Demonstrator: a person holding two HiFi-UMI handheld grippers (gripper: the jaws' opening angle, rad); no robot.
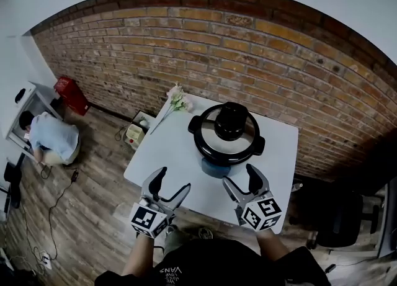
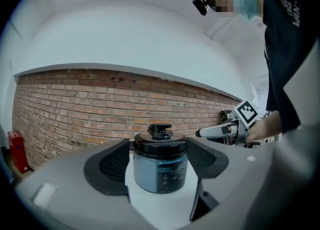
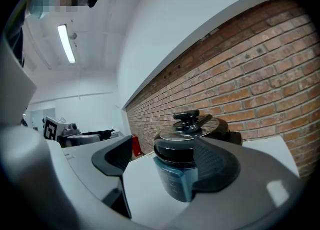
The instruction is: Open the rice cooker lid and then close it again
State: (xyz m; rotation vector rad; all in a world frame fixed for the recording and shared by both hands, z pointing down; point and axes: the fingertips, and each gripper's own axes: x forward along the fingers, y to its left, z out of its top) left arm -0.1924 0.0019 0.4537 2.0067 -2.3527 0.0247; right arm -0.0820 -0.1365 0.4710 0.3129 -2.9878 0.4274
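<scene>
A blue-grey rice cooker point(image 1: 218, 165) stands on the white table point(image 1: 167, 154), its glass lid point(image 1: 225, 137) with a black knob point(image 1: 231, 119) resting on top. My left gripper point(image 1: 175, 179) is open over the table's near edge, left of the cooker and short of it. The right gripper point(image 1: 239, 175) is open just in front of the cooker, not touching it. In the left gripper view the cooker point(image 2: 161, 170) shows beyond the open left gripper point(image 2: 158, 164), with the right gripper point(image 2: 220, 132) to its right. In the right gripper view the cooker point(image 3: 175, 181) is partly hidden by a jaw of the right gripper point(image 3: 165, 166).
White flowers point(image 1: 178, 100) lie at the table's far left corner. A brick wall point(image 1: 260, 61) runs close behind the table. On the wooden floor to the left are a crouched person point(image 1: 53, 137), a red item point(image 1: 71, 94) and a small box point(image 1: 135, 133). A dark chair point(image 1: 344, 219) stands at the right.
</scene>
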